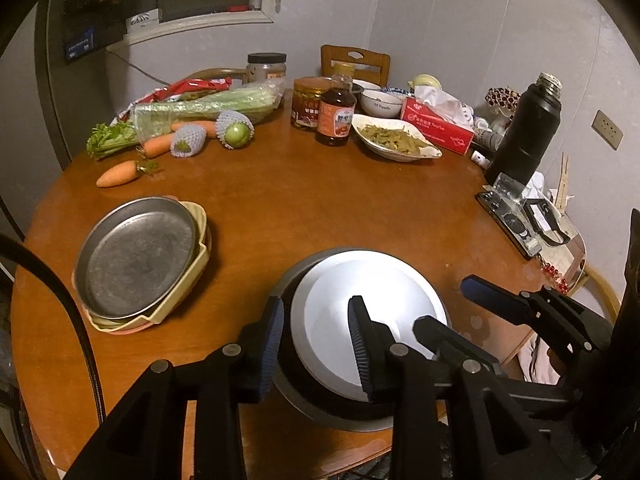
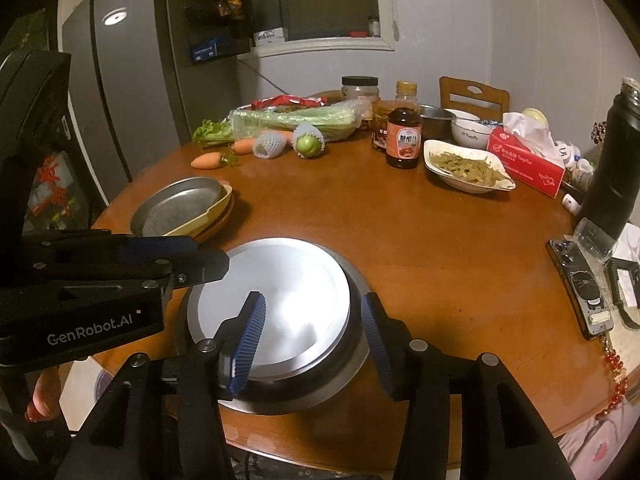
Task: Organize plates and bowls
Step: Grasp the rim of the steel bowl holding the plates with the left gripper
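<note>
Two grippers, left gripper (image 1: pixel 316 340) and right gripper (image 2: pixel 316 340), straddle opposite rims of the upturned steel bowls (image 2: pixel 276 312) (jaws slightly parted, gripping nothing), near the tabletop (image 2: pixel 400 240) edge.

1. The right gripper (image 2: pixel 314 344) straddles the near right rim of a steel bowl (image 2: pixel 276 300), which sits nested in a second bowl (image 2: pixel 356 364); its blue fingers (image 2: pixel 248 344) stand apart, one inside the rim and one outside.
2. The left gripper (image 2: pixel 208 260) reaches in from the left, over the bowl's far left edge.
3. A stack of plates (image 2: pixel 180 204) lies further back on the worktop (image 2: pixel 440 260).
4. Behind it are carrots (image 2: pixel 206 160), celery (image 2: pixel 296 118), a sauce bottle (image 2: pixel 403 136) and a dish of food (image 2: pixel 468 166).
5. A black flask (image 2: pixel 616 160) stands at the right.
</note>
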Motion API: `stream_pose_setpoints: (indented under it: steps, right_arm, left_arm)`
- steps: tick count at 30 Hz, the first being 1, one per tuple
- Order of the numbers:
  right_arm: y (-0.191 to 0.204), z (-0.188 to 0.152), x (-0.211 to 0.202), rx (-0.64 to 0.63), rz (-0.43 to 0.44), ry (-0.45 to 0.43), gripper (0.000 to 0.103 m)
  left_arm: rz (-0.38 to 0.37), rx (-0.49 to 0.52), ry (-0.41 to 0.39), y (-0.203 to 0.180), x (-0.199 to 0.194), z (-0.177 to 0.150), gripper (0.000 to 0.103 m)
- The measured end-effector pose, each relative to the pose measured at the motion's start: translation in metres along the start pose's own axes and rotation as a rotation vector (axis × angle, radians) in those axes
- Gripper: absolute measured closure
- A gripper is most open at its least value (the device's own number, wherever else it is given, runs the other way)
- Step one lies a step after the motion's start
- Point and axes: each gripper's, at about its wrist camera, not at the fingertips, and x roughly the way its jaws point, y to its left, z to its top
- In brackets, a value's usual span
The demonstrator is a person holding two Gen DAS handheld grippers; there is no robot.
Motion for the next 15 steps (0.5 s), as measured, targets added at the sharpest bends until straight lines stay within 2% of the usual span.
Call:
stream_pose_setpoints:
  steps: [5, 9, 15]
  right_arm:
    - [-0.005, 0.002, -0.007, 0.020, -0.008, -0.026, 0.046]
    - [-0.013, 0.003, -0.010, 0.049, -0.014, -0.031, 0.041]
    - [-0.021, 0.003, -0.009, 0.067, -0.043, -0.027, 0.040]
  left_arm:
    - [0.027, -0.013, -0.012, 0.005, -0.004, 0.000, 0.062]
    - [0.012, -0.037, 0.001, 0.013, -0.002, -0.001, 0.056]
    - [-0.007, -0.077, 0.012, 0.025, 0.000, -0.003, 0.052]
